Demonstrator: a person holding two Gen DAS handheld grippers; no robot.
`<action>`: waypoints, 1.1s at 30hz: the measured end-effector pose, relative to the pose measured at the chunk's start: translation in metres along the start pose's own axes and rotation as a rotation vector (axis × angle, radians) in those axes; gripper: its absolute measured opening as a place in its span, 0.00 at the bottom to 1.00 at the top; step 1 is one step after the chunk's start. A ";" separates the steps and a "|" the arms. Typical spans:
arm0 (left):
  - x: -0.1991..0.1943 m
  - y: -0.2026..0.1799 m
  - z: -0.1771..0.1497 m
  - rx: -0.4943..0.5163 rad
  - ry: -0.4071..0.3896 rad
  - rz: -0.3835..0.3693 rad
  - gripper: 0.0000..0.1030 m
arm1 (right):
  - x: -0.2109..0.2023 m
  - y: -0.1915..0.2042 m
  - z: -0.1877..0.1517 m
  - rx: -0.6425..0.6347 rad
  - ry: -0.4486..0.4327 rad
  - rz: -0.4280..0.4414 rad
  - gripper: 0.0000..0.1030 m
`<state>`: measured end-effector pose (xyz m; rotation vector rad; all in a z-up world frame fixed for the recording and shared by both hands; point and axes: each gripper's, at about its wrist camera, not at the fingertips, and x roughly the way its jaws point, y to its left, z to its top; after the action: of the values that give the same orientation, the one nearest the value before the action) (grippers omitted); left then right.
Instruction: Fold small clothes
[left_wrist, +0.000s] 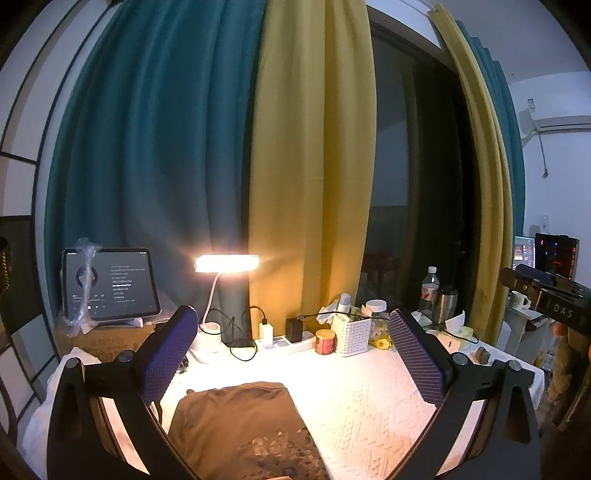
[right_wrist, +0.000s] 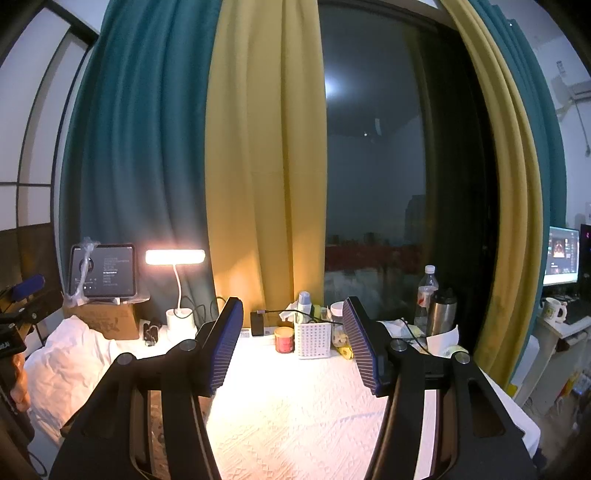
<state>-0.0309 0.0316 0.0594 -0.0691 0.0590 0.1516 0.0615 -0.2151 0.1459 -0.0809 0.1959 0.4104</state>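
A brown garment (left_wrist: 243, 428) with a spotted print lies folded flat on the white textured tablecloth (left_wrist: 369, 406), at the lower middle of the left wrist view. My left gripper (left_wrist: 295, 347) is open and empty, held above the garment's far edge. My right gripper (right_wrist: 293, 339) is open and empty over the bare cloth (right_wrist: 295, 413). A strip of the garment (right_wrist: 159, 439) shows under its left finger. The right gripper's body (left_wrist: 546, 295) shows at the right edge of the left wrist view.
Along the table's back stand a lit desk lamp (left_wrist: 227, 264), a tablet (left_wrist: 110, 284) on a cardboard box, a power strip (left_wrist: 284, 345), a red tin (left_wrist: 325, 341), a white basket (left_wrist: 351, 334), bottles (left_wrist: 430, 288) and a steel flask (right_wrist: 441, 314). White cloth (right_wrist: 66, 362) is heaped at the left.
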 end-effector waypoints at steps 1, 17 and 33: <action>0.000 -0.001 0.000 0.003 0.001 0.002 0.99 | 0.000 0.000 0.000 0.001 0.001 0.000 0.58; 0.006 -0.001 -0.003 0.006 0.018 0.001 0.99 | 0.001 -0.002 -0.003 0.005 0.005 -0.010 0.58; 0.005 -0.001 -0.005 0.012 0.019 0.007 0.99 | 0.002 -0.002 -0.007 0.002 0.011 -0.009 0.58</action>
<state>-0.0259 0.0310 0.0543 -0.0584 0.0793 0.1580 0.0627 -0.2166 0.1387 -0.0823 0.2065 0.4009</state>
